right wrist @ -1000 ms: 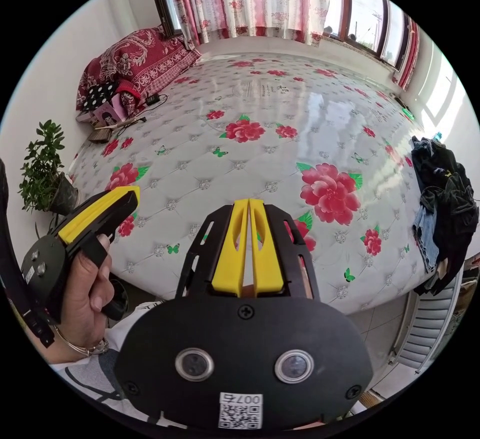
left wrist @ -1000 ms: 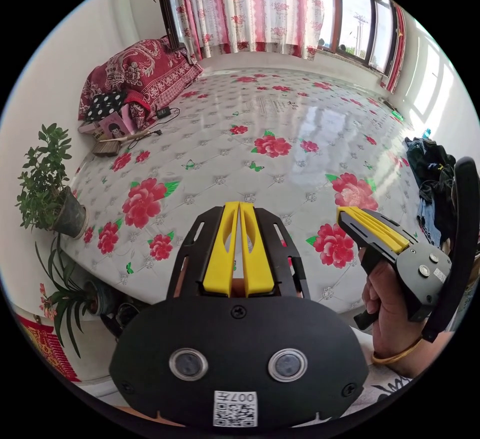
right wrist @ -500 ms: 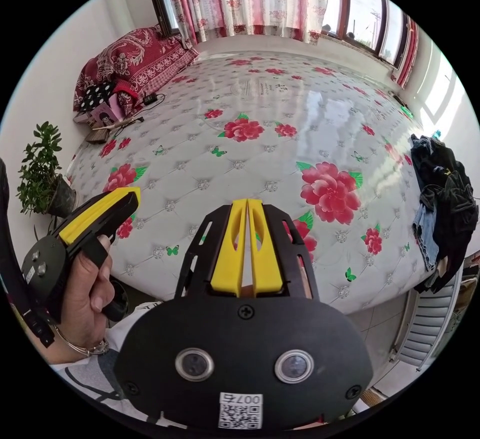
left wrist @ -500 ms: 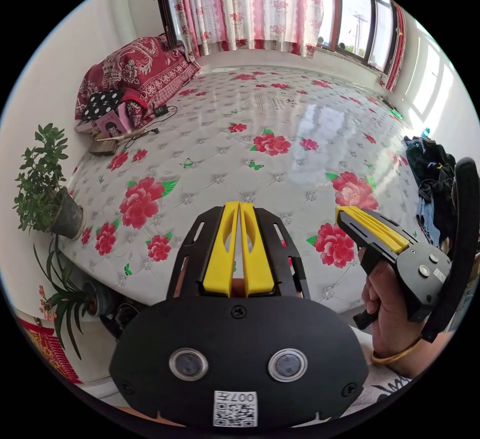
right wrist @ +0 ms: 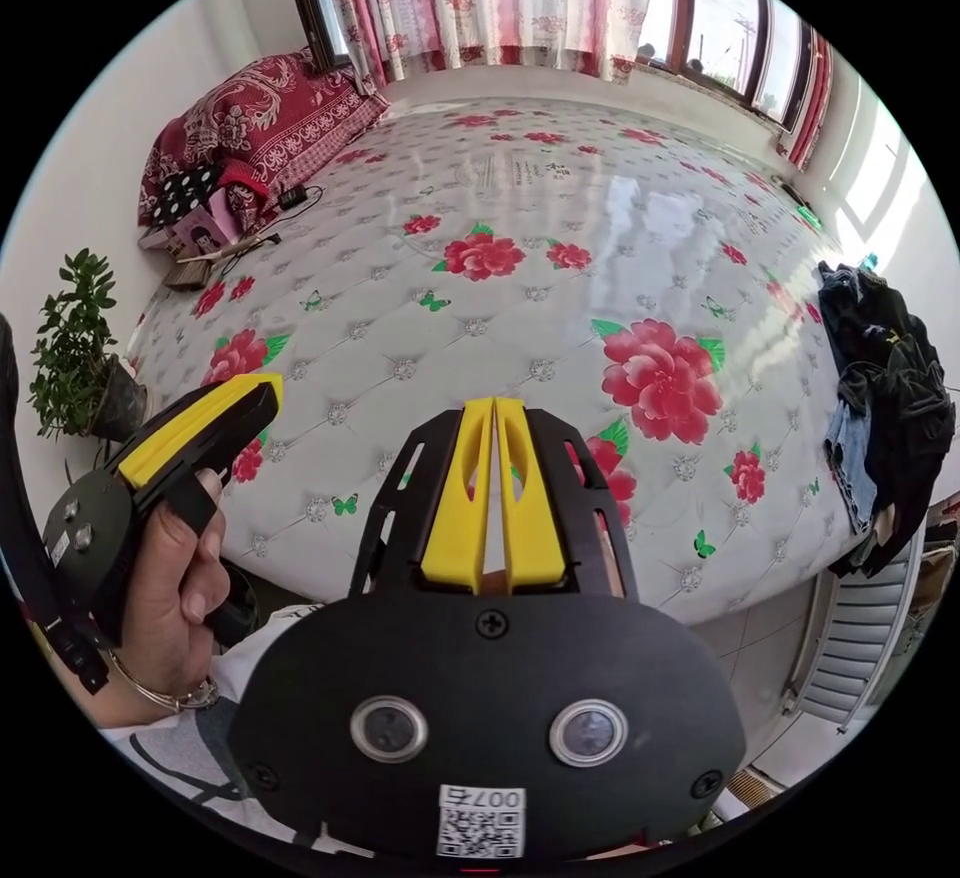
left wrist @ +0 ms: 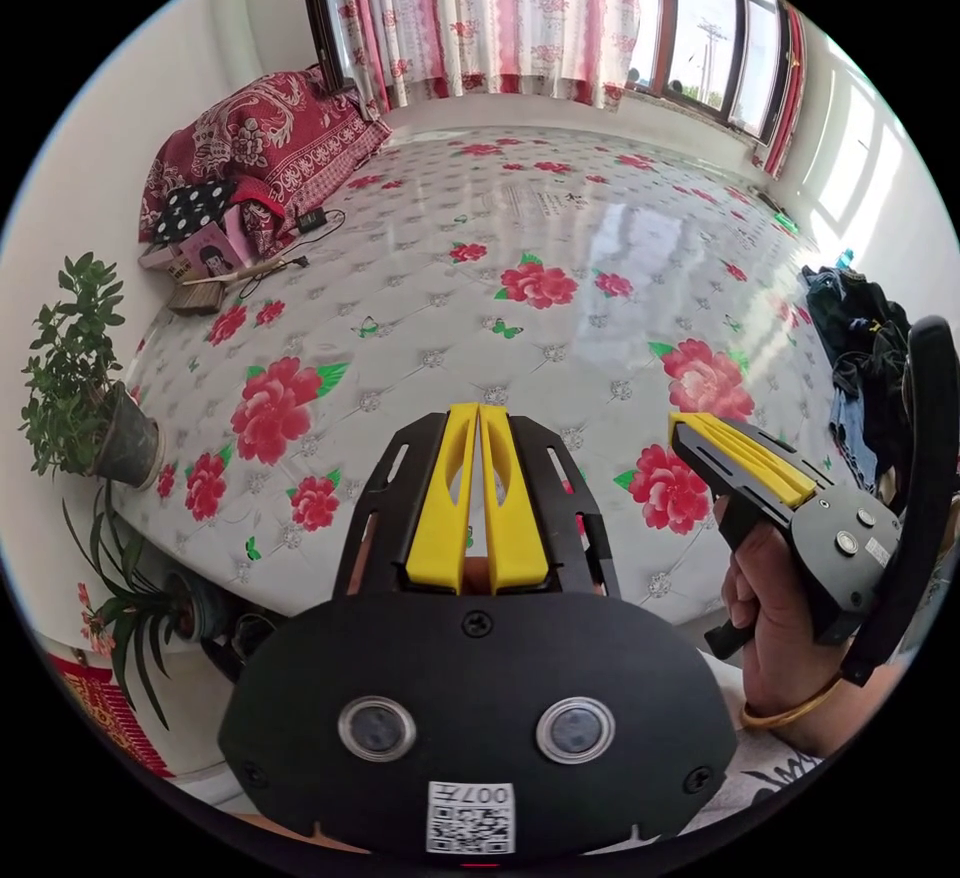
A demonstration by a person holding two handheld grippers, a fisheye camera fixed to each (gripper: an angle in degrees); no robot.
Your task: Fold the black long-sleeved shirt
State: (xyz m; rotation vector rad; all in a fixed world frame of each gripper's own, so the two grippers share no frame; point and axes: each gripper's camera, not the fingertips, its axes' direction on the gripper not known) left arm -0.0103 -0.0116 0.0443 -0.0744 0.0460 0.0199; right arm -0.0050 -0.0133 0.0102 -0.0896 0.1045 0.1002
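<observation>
I see a wide bed [left wrist: 560, 248] with a glossy white quilted cover printed with red flowers. A heap of dark clothes [right wrist: 885, 388] lies at its right edge. At the far left corner sit red bedding [left wrist: 265, 143], a brush [left wrist: 200, 296] and a cable.

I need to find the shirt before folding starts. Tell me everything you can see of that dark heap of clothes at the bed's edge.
The heap of clothes is a crumpled pile of mostly black fabric, with a blue denim-like piece at its near end and small yellow marks on the black. It lies on the floral bed cover at its right edge, partly hanging over the side. Neither gripper touches it. Which piece is the shirt cannot be told.
</observation>
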